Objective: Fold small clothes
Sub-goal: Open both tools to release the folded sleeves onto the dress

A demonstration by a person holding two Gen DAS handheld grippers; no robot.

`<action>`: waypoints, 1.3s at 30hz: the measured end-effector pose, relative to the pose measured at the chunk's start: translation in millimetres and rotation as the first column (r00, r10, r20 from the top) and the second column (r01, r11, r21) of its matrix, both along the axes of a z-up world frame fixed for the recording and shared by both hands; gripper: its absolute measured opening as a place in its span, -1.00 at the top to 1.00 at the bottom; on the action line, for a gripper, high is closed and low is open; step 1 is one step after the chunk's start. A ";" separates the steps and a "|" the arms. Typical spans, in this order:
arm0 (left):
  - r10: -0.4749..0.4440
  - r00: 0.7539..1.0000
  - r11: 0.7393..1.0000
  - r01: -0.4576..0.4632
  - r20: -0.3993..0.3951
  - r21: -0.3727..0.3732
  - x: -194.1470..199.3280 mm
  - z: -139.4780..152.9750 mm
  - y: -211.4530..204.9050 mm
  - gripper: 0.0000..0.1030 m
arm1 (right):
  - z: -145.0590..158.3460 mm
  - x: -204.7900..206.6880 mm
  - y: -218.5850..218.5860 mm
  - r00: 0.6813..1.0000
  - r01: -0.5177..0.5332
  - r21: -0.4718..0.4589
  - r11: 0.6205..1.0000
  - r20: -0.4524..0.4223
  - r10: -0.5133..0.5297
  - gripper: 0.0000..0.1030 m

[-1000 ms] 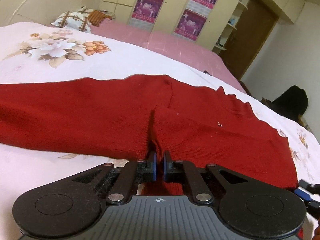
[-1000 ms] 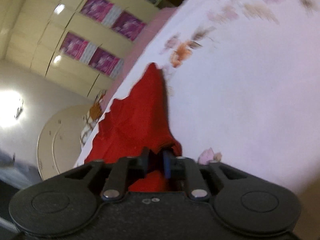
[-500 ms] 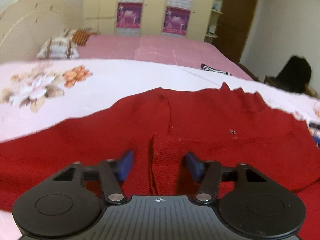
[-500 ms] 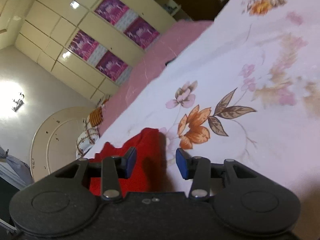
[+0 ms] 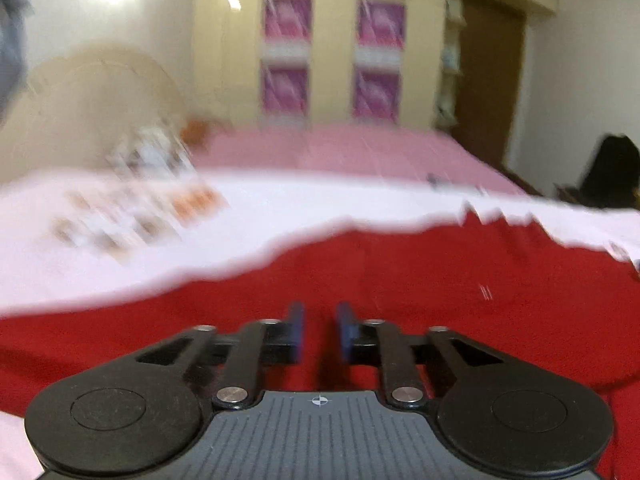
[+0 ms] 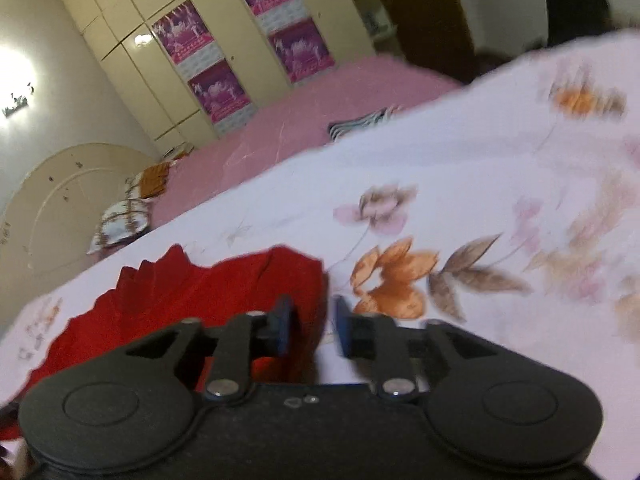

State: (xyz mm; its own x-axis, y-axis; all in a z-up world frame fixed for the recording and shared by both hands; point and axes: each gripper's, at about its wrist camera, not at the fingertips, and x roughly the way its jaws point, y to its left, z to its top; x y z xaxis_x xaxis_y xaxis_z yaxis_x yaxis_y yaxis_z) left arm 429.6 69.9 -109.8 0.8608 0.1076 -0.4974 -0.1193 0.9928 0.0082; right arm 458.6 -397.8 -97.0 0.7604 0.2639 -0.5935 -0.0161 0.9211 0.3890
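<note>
Both my grippers are closing on nothing: left gripper (image 5: pixel 319 330) over the red knit garment (image 5: pixel 440 300), right gripper (image 6: pixel 310 330) at its three-o'clock edge.

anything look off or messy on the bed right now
Nothing looks damaged or spilled. The red garment lies spread on the floral sheet, its far edge wavy and uneven. A striped item sits apart on the pink cover.

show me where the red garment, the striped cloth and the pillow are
red garment (image 5: pixel 440 280), left wrist view, on its flat middle
striped cloth (image 6: pixel 362 122), right wrist view, on its stripes
pillow (image 6: pixel 122 220), right wrist view, on its patterned face
</note>
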 end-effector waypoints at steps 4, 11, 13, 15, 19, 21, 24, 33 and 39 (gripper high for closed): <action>-0.114 0.993 0.991 0.116 0.033 -0.059 -10.1 13.7 -32.0 0.01 | 15.9 -45.3 22.7 0.992 -0.091 -0.036 0.995 0.083 0.094 0.40; -0.216 0.969 0.976 0.211 -0.122 -0.056 -6.8 -24.0 -65.3 -0.02 | 0.3 -92.3 81.9 0.977 -0.185 -0.293 0.938 0.044 0.206 0.73; -0.199 0.971 0.979 0.191 -0.131 -0.067 -8.3 -22.9 -52.9 -0.02 | -4.2 -94.9 75.3 0.982 -0.154 -0.319 0.935 0.055 0.181 0.89; -0.193 0.971 0.981 0.186 -0.139 -0.058 -8.3 -22.3 -44.1 -0.02 | -2.5 -95.3 68.4 0.984 -0.144 -0.313 0.939 0.053 0.168 0.94; -0.198 0.970 0.979 0.189 -0.141 -0.069 -11.1 -16.4 -36.4 -0.02 | -0.8 -93.2 73.6 0.983 -0.159 -0.352 0.922 0.033 0.182 0.87; -0.189 0.978 0.981 0.185 -0.083 -0.059 -12.7 -0.6 -37.7 -0.02 | 10.2 -91.0 68.7 0.982 -0.157 -0.304 0.940 0.055 0.182 0.54; -0.217 0.973 0.975 0.213 -0.077 -0.054 14.6 6.1 -45.8 -0.02 | 24.0 -69.9 57.7 0.985 -0.100 -0.256 0.961 0.111 0.132 0.38; -0.199 0.970 0.979 0.204 -0.138 0.024 37.9 -19.5 -78.0 -0.33 | 3.0 -13.1 116.1 0.944 -0.307 -0.352 0.884 0.007 0.330 0.51; -0.143 0.982 0.987 0.150 -0.122 0.052 22.4 -19.1 -53.7 -0.49 | 1.2 -0.4 47.6 0.991 -0.115 -0.316 0.942 0.035 0.132 0.67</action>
